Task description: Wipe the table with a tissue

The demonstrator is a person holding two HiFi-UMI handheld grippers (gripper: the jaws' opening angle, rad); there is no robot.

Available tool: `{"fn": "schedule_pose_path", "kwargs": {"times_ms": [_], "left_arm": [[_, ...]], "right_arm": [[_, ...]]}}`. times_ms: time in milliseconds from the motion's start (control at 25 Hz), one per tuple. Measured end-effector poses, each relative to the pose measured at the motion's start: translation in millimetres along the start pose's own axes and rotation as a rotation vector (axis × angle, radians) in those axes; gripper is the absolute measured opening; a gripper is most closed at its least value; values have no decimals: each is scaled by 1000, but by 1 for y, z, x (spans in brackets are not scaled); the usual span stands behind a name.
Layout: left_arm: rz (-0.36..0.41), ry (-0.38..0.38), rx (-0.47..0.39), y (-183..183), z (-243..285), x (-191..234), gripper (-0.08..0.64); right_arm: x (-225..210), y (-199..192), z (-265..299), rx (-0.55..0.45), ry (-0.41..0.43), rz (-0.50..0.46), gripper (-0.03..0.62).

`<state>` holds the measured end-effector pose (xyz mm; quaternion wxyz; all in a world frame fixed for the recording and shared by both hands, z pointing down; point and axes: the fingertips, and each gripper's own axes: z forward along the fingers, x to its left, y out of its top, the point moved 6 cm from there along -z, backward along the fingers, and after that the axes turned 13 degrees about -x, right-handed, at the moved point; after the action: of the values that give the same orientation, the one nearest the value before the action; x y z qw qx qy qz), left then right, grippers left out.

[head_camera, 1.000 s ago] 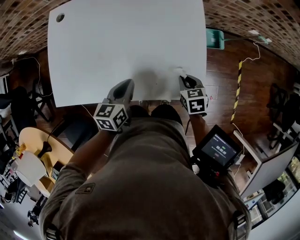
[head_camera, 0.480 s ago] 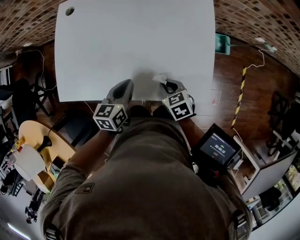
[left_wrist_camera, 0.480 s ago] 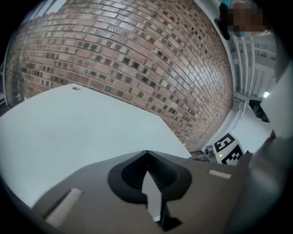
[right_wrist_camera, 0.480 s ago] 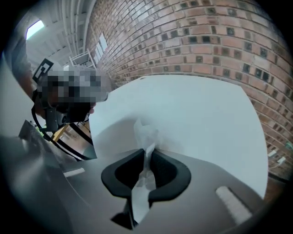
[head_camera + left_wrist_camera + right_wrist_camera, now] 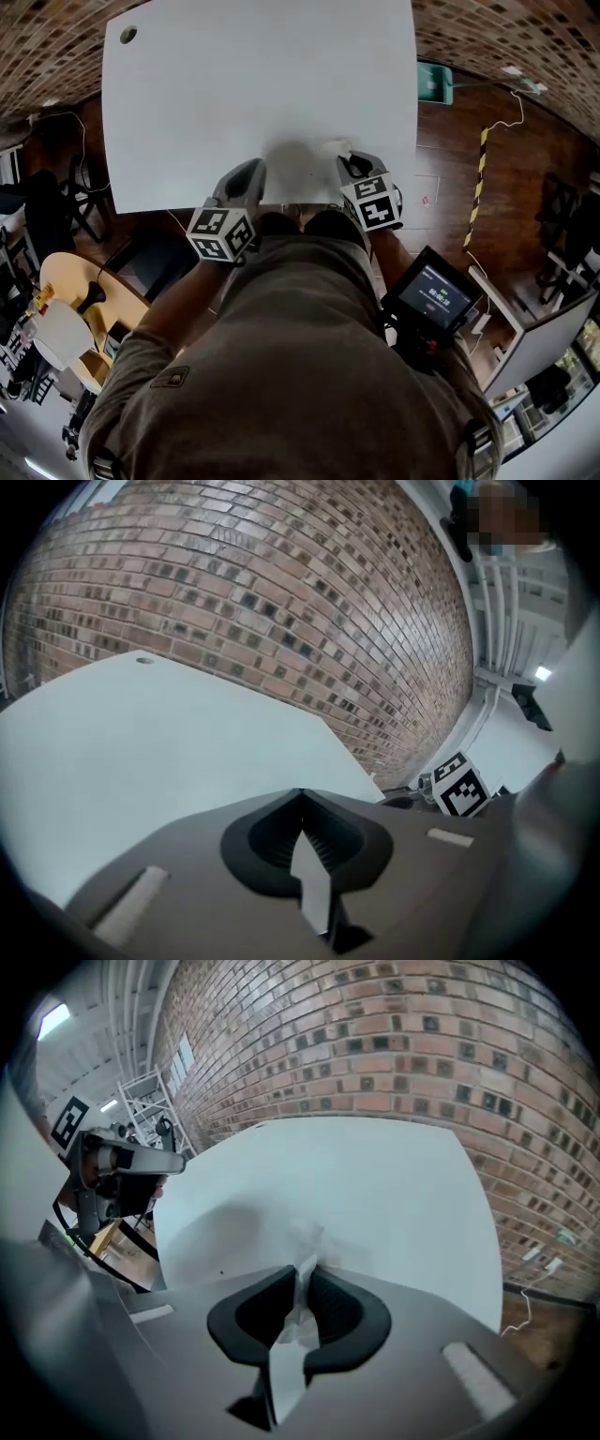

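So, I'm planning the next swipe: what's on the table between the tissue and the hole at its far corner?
Nothing: in the head view that stretch of table is bare from tissue to hole.

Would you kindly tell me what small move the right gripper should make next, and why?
Probably slide the right gripper forward across the table, keeping the tissue pressed down. Its jaws are shut on the tissue, which seems to meet the table close to the near edge, and most of the white top lies beyond it.
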<state>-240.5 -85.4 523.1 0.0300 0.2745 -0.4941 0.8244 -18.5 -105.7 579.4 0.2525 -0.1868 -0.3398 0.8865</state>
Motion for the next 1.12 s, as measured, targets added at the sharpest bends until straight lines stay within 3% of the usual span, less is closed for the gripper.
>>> {"fn": "schedule_pose_path", "kwargs": {"times_ms": [200, 360, 800, 1120], "left_arm": [[5, -22, 9, -3, 8, -3, 2], [7, -29, 9, -4, 12, -2, 2], [3, 5, -3, -2, 2, -3, 2], [7, 35, -18, 4, -12, 1, 2]], "right_arm": [[-32, -11, -16, 0, -99, 58, 54], [-33, -19, -19, 10, -112, 67, 54], [27, -12, 1, 11, 59, -1, 54], [47, -5, 12, 26, 148, -38, 54]]}}
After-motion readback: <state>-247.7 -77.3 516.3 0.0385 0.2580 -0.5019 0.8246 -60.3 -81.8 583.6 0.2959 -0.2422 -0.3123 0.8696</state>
